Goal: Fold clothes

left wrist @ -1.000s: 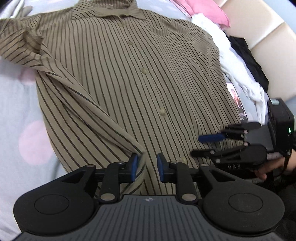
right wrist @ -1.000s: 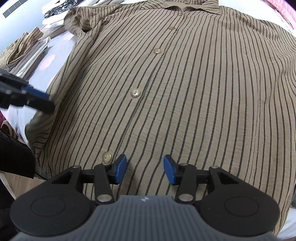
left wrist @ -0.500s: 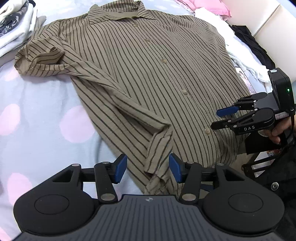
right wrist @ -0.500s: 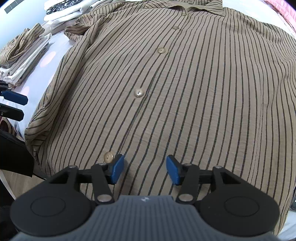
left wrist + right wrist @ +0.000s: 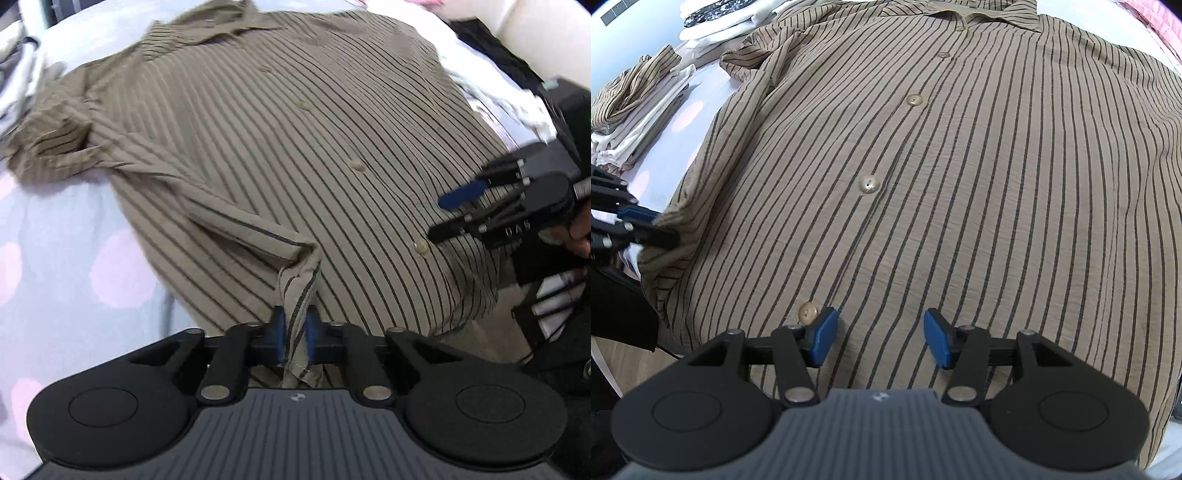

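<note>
A brown striped button shirt [image 5: 295,147] lies face up on a bed, collar far from me. My left gripper [image 5: 295,334] is shut on the shirt's bunched hem corner at its lower left. My right gripper [image 5: 879,338] is open, hovering over the shirt's [image 5: 960,184] lower front beside the bottom button [image 5: 808,313]. The right gripper also shows in the left wrist view [image 5: 454,214], open at the shirt's right side. The left gripper shows at the left edge of the right wrist view [image 5: 642,225], pinching the hem.
The bedsheet [image 5: 74,258] is pale blue with pink dots. Folded clothes [image 5: 639,110] are stacked at the left. White and black garments [image 5: 498,74] lie beyond the shirt's right side. The bed edge and wooden floor [image 5: 620,354] are near.
My left gripper has moved in and closed on the shirt's hem corner; it was open half a second ago. The right gripper has stayed open over the lower front.
</note>
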`<state>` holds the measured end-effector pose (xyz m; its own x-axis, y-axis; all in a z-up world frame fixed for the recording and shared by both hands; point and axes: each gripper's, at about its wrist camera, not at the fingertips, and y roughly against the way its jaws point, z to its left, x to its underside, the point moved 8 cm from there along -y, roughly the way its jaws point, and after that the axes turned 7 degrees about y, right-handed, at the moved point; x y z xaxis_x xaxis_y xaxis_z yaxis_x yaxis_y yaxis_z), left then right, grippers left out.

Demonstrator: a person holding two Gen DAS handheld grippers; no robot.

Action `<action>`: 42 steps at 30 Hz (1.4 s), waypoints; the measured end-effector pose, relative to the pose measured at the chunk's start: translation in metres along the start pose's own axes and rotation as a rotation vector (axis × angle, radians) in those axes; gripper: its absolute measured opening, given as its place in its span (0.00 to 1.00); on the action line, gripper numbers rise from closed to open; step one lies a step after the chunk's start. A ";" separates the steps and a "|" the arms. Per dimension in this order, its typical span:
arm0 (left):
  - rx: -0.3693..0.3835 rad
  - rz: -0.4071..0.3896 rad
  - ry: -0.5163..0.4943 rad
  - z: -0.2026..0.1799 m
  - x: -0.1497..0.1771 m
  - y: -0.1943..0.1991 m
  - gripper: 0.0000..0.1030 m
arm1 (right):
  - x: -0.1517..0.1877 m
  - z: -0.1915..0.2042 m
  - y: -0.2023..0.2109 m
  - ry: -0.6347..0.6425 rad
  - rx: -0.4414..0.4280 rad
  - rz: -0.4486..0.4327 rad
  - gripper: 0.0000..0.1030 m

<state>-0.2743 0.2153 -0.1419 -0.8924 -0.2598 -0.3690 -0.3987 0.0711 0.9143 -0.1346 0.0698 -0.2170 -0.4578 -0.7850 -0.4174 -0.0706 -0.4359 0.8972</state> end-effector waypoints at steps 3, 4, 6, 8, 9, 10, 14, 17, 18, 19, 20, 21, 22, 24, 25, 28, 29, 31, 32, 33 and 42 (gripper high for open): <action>-0.011 0.004 0.100 0.014 0.004 0.023 0.01 | 0.000 -0.001 0.001 -0.001 -0.001 0.000 0.54; -0.020 0.011 0.134 0.021 0.007 0.032 0.01 | 0.000 -0.001 0.001 0.000 0.000 0.000 0.54; -0.061 0.036 0.206 0.039 0.016 0.048 0.01 | 0.000 0.000 0.001 0.002 0.002 0.003 0.54; -0.100 0.068 0.279 0.058 0.025 0.060 0.01 | -0.001 0.000 0.002 0.002 0.005 0.005 0.54; -0.124 0.093 0.315 0.068 0.032 0.063 0.00 | -0.001 0.001 0.002 0.002 0.006 0.006 0.55; -0.146 0.115 0.343 0.078 0.038 0.062 0.00 | -0.002 0.001 0.002 0.002 0.008 0.007 0.55; -0.203 0.200 0.437 0.108 0.057 0.048 0.00 | -0.002 0.001 0.003 0.004 0.012 0.009 0.55; -0.203 0.268 0.499 0.122 0.066 0.029 0.00 | -0.001 0.001 0.004 0.003 0.014 0.010 0.55; -0.199 0.298 0.510 0.125 0.070 0.022 0.01 | -0.001 0.001 0.004 0.002 0.015 0.011 0.55; -0.202 0.322 0.520 0.129 0.074 0.015 0.03 | -0.001 0.002 0.004 0.003 0.017 0.012 0.55; -0.207 0.345 0.531 0.133 0.077 0.009 0.04 | -0.001 0.002 0.004 0.003 0.018 0.014 0.55; -0.212 0.368 0.542 0.137 0.081 0.003 0.07 | -0.001 0.002 0.004 0.005 0.019 0.015 0.55; -0.209 0.377 0.561 0.141 0.082 0.000 0.09 | -0.001 0.002 0.004 0.007 0.021 0.017 0.55; -0.186 0.363 0.590 0.147 0.078 0.003 0.13 | -0.001 0.001 0.004 0.007 0.020 0.019 0.55; -0.176 0.346 0.601 0.149 0.075 0.007 0.16 | -0.002 0.000 0.005 0.004 0.021 0.019 0.55; -0.156 0.273 0.590 0.154 0.054 0.025 0.28 | -0.005 -0.002 0.007 -0.006 0.032 0.011 0.55; -0.155 0.247 0.585 0.157 0.045 0.030 0.31 | -0.008 -0.003 0.008 -0.009 0.036 0.003 0.55; -0.156 0.195 0.574 0.163 0.027 0.041 0.41 | -0.013 -0.004 0.010 -0.013 0.040 -0.013 0.55; -0.167 0.168 0.566 0.168 0.017 0.044 0.42 | -0.016 -0.005 0.011 -0.014 0.043 -0.019 0.55; -0.180 0.141 0.558 0.172 0.006 0.046 0.42 | -0.018 -0.006 0.011 -0.016 0.047 -0.024 0.55; -0.260 -0.103 0.534 0.221 -0.094 0.038 0.42 | -0.029 -0.016 0.003 -0.053 0.054 -0.014 0.56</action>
<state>-0.2521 0.4554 -0.1097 -0.5957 -0.7051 -0.3847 -0.3526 -0.2008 0.9140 -0.1075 0.0845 -0.2044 -0.5025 -0.7542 -0.4227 -0.1239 -0.4211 0.8985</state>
